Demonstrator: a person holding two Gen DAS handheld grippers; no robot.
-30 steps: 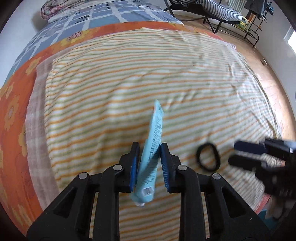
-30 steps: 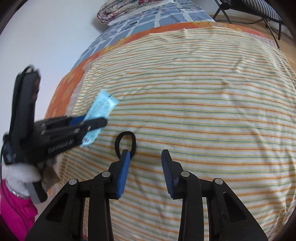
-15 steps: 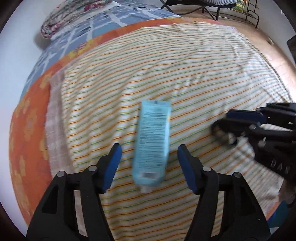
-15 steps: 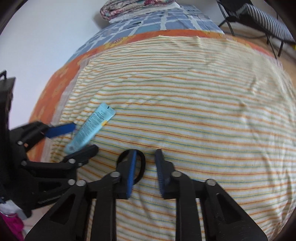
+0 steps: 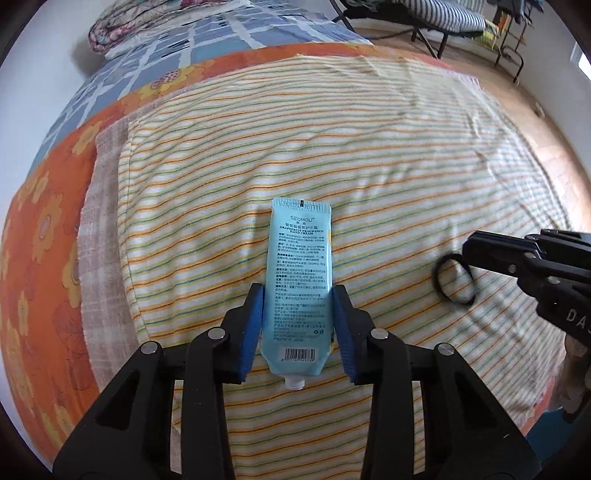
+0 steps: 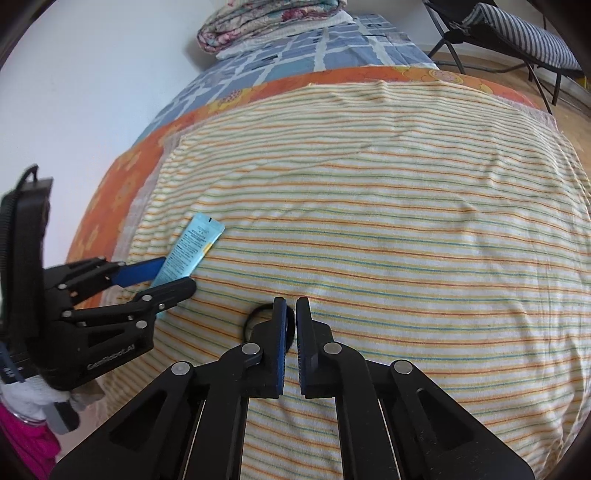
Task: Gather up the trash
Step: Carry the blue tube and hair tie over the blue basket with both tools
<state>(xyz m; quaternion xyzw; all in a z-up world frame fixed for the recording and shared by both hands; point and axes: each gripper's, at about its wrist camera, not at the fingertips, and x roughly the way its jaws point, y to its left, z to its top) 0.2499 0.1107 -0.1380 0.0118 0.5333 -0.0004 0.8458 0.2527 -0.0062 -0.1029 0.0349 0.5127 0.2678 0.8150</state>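
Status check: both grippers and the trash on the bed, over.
Left hand-held gripper closing around flat light-blue hand cream tube. Right hand-held gripper shut on black elastic hair band. Striped sheet, nothing blocking.

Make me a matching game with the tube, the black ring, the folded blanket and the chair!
Things:
1. tube
2. ring
3. blanket
4. chair

Places:
A. on the floor past the bed
B. between the left gripper's closing blue fingers
C. at the far end of the bed, by the wall
D. at the tips of the shut right gripper

Pairs: 1-B, 2-D, 3-C, 4-A
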